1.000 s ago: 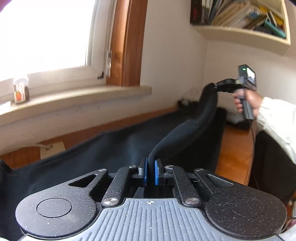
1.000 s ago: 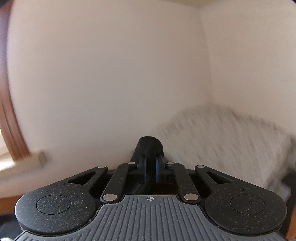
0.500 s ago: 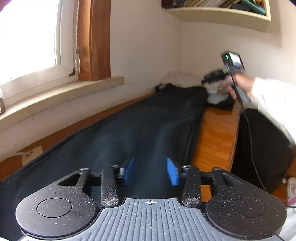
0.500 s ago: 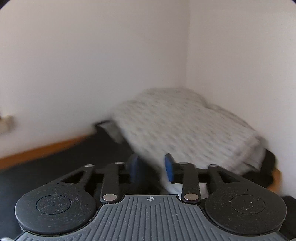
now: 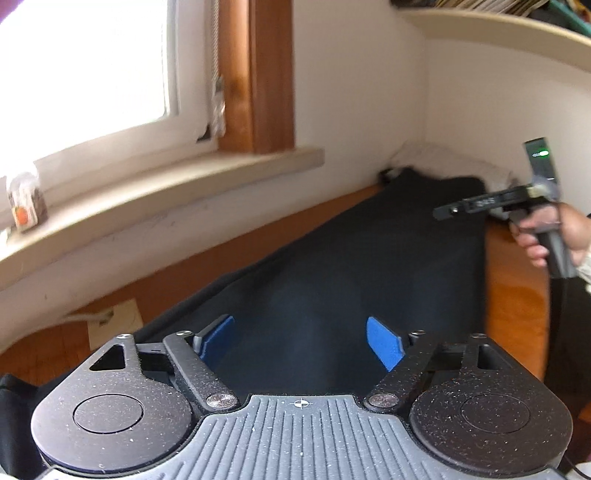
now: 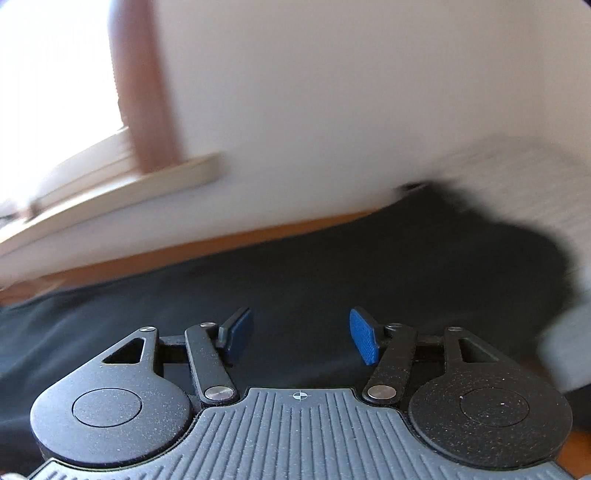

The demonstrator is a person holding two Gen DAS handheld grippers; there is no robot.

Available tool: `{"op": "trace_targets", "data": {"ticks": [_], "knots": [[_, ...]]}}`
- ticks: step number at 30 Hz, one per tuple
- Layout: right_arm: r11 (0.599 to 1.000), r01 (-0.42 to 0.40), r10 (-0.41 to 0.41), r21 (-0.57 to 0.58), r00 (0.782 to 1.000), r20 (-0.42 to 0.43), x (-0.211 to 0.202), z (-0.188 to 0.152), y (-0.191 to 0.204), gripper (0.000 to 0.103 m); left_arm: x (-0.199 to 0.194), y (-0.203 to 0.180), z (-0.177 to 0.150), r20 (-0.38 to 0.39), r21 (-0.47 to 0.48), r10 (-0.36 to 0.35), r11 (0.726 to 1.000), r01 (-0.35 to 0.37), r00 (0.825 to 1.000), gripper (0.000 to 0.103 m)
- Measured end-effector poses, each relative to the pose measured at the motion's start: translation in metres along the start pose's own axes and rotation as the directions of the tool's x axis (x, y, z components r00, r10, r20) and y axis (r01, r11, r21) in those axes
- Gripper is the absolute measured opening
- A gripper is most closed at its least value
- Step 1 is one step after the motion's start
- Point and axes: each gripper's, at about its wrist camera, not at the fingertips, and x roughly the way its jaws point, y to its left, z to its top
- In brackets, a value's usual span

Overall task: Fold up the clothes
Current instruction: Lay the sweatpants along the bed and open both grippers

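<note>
A lived-in room at home: left of the left tongs (image 5: 301, 341), a wood-framed window (image 5: 255, 74) above a pale sill (image 5: 166, 188); up to their right, a wall shelf of books (image 5: 498, 26); ahead, a wooden tabletop (image 5: 517, 295) heaped with pale laundry (image 5: 436, 155).

Dark garment (image 5: 369, 266): matt cloth. Table (image 5: 513, 306): glossy orange wood. Window frame (image 5: 271, 74): wood. Gripper pads (image 5: 382, 347): blue, matt.

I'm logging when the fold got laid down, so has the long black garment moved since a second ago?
Yes. The long black garment has dropped out of both open grippers and lies flat on the wooden table, below the window sill.
</note>
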Motion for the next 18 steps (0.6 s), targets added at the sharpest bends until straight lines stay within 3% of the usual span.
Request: {"op": "trace_targets", "data": {"ticks": [2, 6, 9, 18], "knots": [[0.998, -0.053, 0.052, -0.026, 0.998, -0.027, 0.006, -0.006, 0.014, 0.059, 0.007, 0.007, -0.01, -0.023, -0.009, -0.012, 1.0, 0.012, 1.0, 0.09], [0.993, -0.077, 0.073, -0.094, 0.996, -0.054, 0.005, -0.014, 0.031, 0.059, 0.019, 0.016, -0.029, -0.066, -0.032, -0.033, 0.999, 0.031, 0.997, 0.091], [0.988, -0.095, 0.087, -0.122, 0.994, -0.072, -0.002, -0.018, 0.037, 0.06, 0.017, 0.02, -0.037, -0.076, -0.052, -0.058, 0.997, 0.054, 0.995, 0.102], [0.97, -0.071, 0.061, -0.234, 0.997, -0.049, 0.0, -0.036, 0.057, 0.07, 0.016, 0.007, -0.043, -0.101, 0.006, -0.019, 1.0, 0.019, 0.995, 0.103]]}}
